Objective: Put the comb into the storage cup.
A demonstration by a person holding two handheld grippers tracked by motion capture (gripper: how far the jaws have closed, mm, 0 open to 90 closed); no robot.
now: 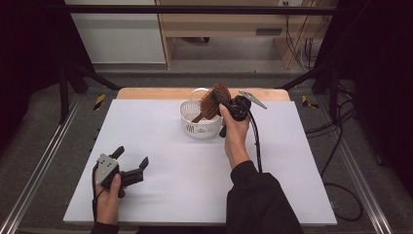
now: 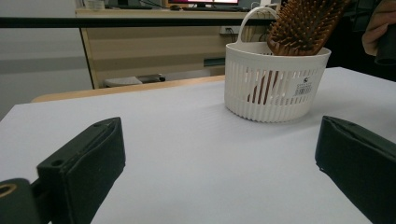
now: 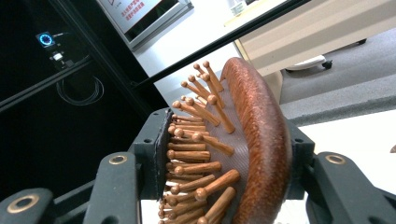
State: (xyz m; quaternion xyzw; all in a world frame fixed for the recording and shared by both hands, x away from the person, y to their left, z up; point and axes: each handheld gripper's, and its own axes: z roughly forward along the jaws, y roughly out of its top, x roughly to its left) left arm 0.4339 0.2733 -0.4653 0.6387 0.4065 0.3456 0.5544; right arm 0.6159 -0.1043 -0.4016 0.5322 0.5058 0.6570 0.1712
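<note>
the wooden hairbrush [image 1: 213,101] stands slanted in the white slotted basket [image 1: 199,127], handle end down inside it and its bristled head up above the rim, leaning toward the right gripper [image 1: 225,101]. in the right gripper view the brush head [image 3: 243,154] sits between the two black jaws, one pad against the bristle tips and the other against the curved wooden back; the grip is narrow and looks barely slackened, the brush held at its head. through the basket's slots in the left gripper view the dark handle [image 2: 262,88] shows low inside the basket [image 2: 275,84], and nothing else can be made out in it.

the basket stands near the far edge of the white table [image 1: 195,170], a little right of centre, with its loop handle on the far side. a strip of bare wood runs along that far edge just behind it. to the basket's left and toward the person the white surface lies open and wide.

the left gripper [image 1: 130,163] rests on the table near the near-left corner, well apart from the basket, its jaws spread wide with only table between them.
</note>
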